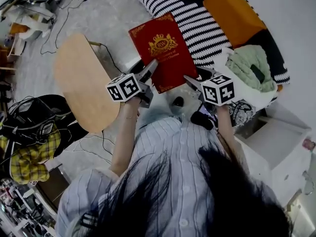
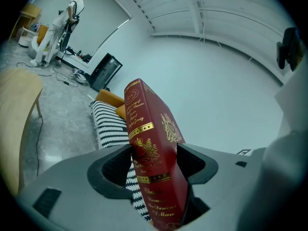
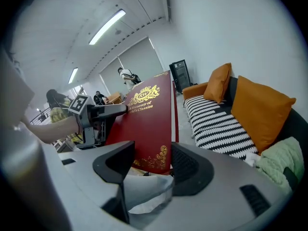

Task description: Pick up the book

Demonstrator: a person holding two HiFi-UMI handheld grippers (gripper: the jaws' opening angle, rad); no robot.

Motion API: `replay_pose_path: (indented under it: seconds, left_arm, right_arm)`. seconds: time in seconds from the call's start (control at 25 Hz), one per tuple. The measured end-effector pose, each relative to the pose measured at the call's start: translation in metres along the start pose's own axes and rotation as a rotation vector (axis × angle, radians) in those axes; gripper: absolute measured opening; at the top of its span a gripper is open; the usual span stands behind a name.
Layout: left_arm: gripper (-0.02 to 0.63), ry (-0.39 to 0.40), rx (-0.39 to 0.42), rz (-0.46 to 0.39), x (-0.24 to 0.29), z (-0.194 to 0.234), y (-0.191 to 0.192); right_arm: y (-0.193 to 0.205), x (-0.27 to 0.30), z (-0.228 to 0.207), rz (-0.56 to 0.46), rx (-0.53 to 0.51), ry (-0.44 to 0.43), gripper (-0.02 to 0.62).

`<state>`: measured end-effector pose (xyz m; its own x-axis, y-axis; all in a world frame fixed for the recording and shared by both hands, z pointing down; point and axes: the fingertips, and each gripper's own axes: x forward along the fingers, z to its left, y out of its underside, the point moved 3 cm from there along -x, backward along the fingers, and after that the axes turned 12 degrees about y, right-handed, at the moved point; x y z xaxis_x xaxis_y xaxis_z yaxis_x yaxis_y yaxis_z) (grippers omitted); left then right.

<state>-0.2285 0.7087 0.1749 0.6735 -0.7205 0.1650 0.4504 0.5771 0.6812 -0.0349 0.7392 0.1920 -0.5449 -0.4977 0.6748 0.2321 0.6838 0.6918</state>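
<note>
The left gripper (image 2: 154, 163) is clamped on the book (image 1: 163, 48). Its two pads press the front and back covers at the lower end of the spine, and the spine faces that gripper's camera. The right gripper (image 3: 151, 160) has the book's lower outer corner between its jaws. These stand wide but look closed across the book's thickness, one pad on the red cover by the gilt corner ornament and the other at the page side. Nothing else carries the book. It hangs tilted in the air between the two grippers, cover up, above the floor (image 1: 108, 14), with the sofa (image 1: 197, 19) beyond its top edge and the table (image 1: 81, 80) off to the left.

By my reading the book is already lifted, so the job now is to carry it cleanly.

- **Grip:** The right hold is the weak one, since it takes only a corner and the book could pivot or slide out there. The left hold on the spine should bear most of the weight, with the right one steadying.
- **Movement:** The hands should move as one, at the same pace and the same distance apart. Pulling apart would drag the corner free, and pushing together would bow the covers.
- **Wrists:** Neither should roll alone, or the book will twist against the pads.
- **Clearance:** A slow, level rise would keep the top edge off the sofa.
</note>
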Motion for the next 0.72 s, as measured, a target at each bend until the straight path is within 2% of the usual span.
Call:
replay_pose_path:
  seconds: [0.16,0.32,0.44,0.72]
  left_arm:
    - [0.302,0.008,-0.009,0.013,0.004,-0.001,0.013]
    - [0.302,0.020,-0.025,0.024,0.007,-0.004,0.004]
    - [0.302,-0.008,-0.008,0.024,0.004,0.001,-0.004]
    - [0.302,-0.004,-0.002,0.023,0.003,-0.001,-0.010]
  right_arm:
    - [0.010,-0.002,-0.006,0.001,-0.016,0.008,0.245]
    - [0.000,-0.002,-0.004,0.002,-0.011,0.005,0.244]
    - [-0.005,-0.002,-0.002,0.008,-0.009,0.001,0.244]
    - [-0.010,0.000,-0.001,0.006,-0.016,-0.001,0.244]
